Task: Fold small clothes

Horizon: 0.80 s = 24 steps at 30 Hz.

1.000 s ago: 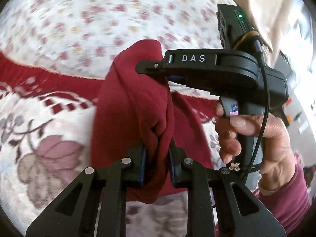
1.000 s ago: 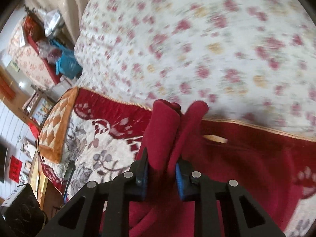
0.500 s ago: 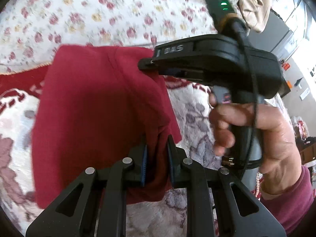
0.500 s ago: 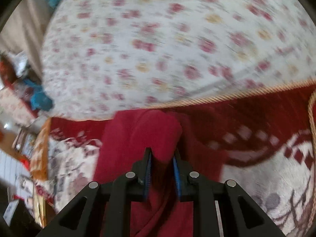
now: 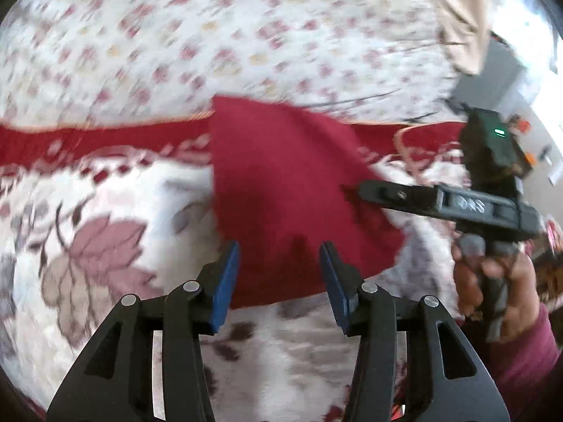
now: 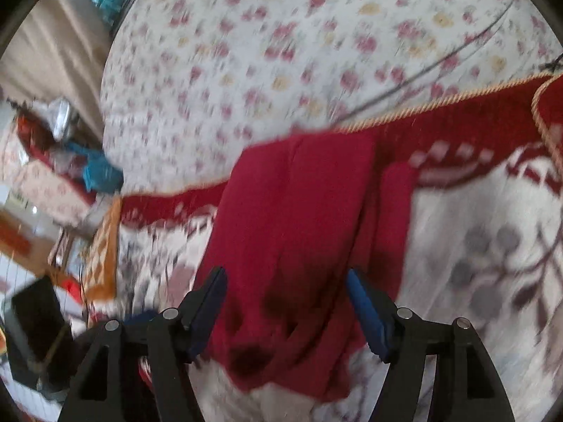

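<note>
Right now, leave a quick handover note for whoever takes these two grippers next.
Left gripper: open, empty, at the near edge of the red garment.
Right gripper: open, empty, over the garment's rumpled end.
Garment lies on the blanket, just below the floral sheet.
Done: garment set down and let go of; one layer appears folded over another.
Left: smooth the bunched end, make any further folds.

Red garment [image 5: 288,190] on patterned blanket [image 5: 105,246]
</note>
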Each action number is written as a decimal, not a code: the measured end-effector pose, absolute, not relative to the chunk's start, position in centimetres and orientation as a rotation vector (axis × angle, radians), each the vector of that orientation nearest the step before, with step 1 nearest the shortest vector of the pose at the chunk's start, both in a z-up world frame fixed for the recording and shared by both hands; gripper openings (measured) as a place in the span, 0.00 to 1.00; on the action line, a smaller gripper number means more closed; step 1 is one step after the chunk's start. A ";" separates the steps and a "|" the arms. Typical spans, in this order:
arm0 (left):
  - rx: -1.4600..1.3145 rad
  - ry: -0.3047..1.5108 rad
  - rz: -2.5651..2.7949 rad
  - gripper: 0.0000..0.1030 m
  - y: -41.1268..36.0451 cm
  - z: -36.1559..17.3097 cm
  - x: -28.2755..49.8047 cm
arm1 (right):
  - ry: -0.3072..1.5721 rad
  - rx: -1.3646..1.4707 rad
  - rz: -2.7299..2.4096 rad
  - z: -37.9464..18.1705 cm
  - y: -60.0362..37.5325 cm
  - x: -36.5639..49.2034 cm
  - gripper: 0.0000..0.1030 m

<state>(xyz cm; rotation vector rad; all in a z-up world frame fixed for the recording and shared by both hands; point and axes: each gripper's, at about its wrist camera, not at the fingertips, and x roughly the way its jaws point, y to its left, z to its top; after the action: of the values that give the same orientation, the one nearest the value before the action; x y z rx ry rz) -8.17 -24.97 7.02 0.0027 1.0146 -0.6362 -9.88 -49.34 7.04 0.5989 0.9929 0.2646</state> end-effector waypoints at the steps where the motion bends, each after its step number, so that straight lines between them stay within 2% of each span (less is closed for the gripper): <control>1: -0.012 1.037 -0.629 0.45 -25.0 6.0 -7.9 | 1.006 0.580 0.273 6.6 -48.6 -9.8 0.65; 3: 0.002 1.065 -0.611 0.45 -24.9 4.7 -8.2 | 1.029 0.451 0.225 6.1 -47.0 -9.3 0.41; 4: 0.018 1.073 -0.604 0.45 -24.9 4.2 -8.4 | 1.038 0.376 0.190 6.0 -46.5 -9.4 0.25; 7: 0.037 1.028 -0.615 0.45 -25.0 3.6 -9.5 | 1.017 0.301 0.156 6.8 -46.8 -11.0 0.19; 9: 0.042 1.030 -0.606 0.45 -25.2 3.2 -9.5 | 1.018 0.244 0.108 6.0 -47.3 -12.2 0.19; 11: 0.052 1.027 -0.599 0.45 -25.3 3.2 -9.6 | 1.023 0.318 0.117 4.9 -48.2 -12.8 0.19; 14: 0.076 0.986 -0.590 0.45 -24.9 4.5 -9.7 | 0.980 0.388 0.112 6.5 -49.1 -13.4 0.21; 15: 0.080 0.966 -0.580 0.45 -24.9 4.9 -9.7 | 0.954 0.418 0.109 7.3 -49.5 -13.9 0.25; 17: 0.090 0.937 -0.559 0.45 -25.0 5.5 -9.5 | 0.905 0.464 0.075 8.5 -50.3 -14.3 0.58; 18: 0.094 0.936 -0.552 0.45 -25.2 5.6 -9.3 | 0.888 0.480 0.064 8.8 -50.3 -13.7 0.61; 24: 0.111 0.941 -0.493 0.45 -26.2 4.7 -7.6 | 0.930 0.481 0.040 7.0 -48.5 -8.5 0.61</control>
<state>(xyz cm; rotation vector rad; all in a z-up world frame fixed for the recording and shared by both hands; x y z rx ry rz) -7.56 -26.20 4.66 0.1115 0.9406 -0.4925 -8.45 -48.48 7.04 0.4811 0.9302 0.0403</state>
